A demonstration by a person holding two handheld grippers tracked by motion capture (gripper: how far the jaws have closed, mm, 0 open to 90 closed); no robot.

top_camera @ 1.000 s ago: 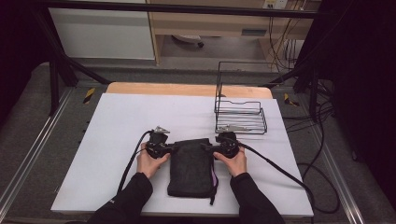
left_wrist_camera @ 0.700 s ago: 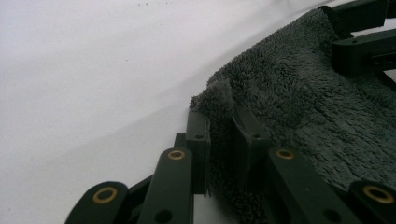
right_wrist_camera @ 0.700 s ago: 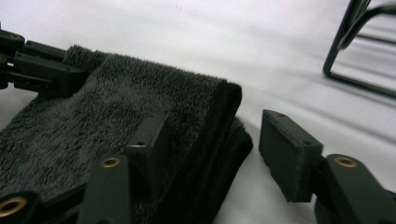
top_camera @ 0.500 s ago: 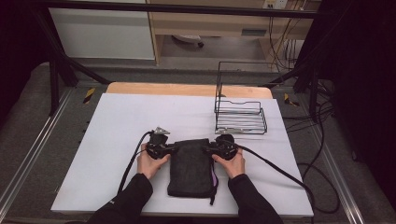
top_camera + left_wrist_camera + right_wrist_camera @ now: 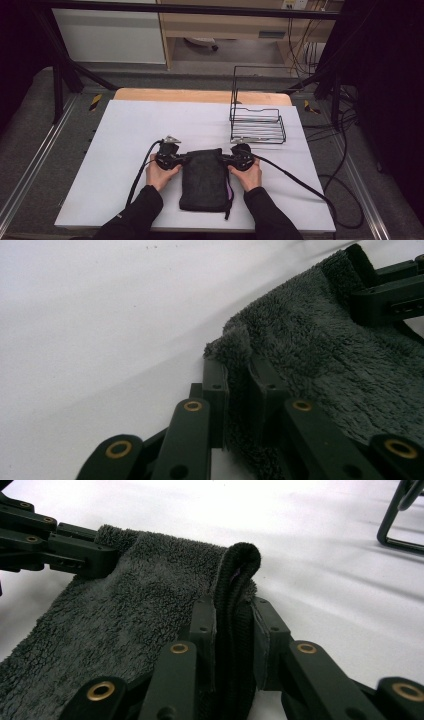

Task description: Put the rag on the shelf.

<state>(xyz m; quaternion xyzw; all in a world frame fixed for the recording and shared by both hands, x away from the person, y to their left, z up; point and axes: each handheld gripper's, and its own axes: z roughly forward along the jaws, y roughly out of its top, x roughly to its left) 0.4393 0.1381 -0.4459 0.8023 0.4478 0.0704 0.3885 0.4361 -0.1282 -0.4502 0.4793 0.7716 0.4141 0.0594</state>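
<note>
The dark towel [image 5: 205, 177], low in the middle of the frame, could slip if I pull unevenly, with my left gripper [image 5: 239, 371] pinching one top corner and my right gripper [image 5: 234, 611], jaws just closing, pinching the other.

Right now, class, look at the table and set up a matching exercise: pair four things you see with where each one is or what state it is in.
Things:
1. towel
2. wire rack
3. left gripper
4. right gripper

Places or states:
A. stands at the table's far right, apart from the hands
B. shut on the cloth's far right corner, jaws having just been closing
C. lies folded and dark grey between the two hands
D. shut on the cloth's far left corner

Pairs: 1-C, 2-A, 3-D, 4-B
</note>
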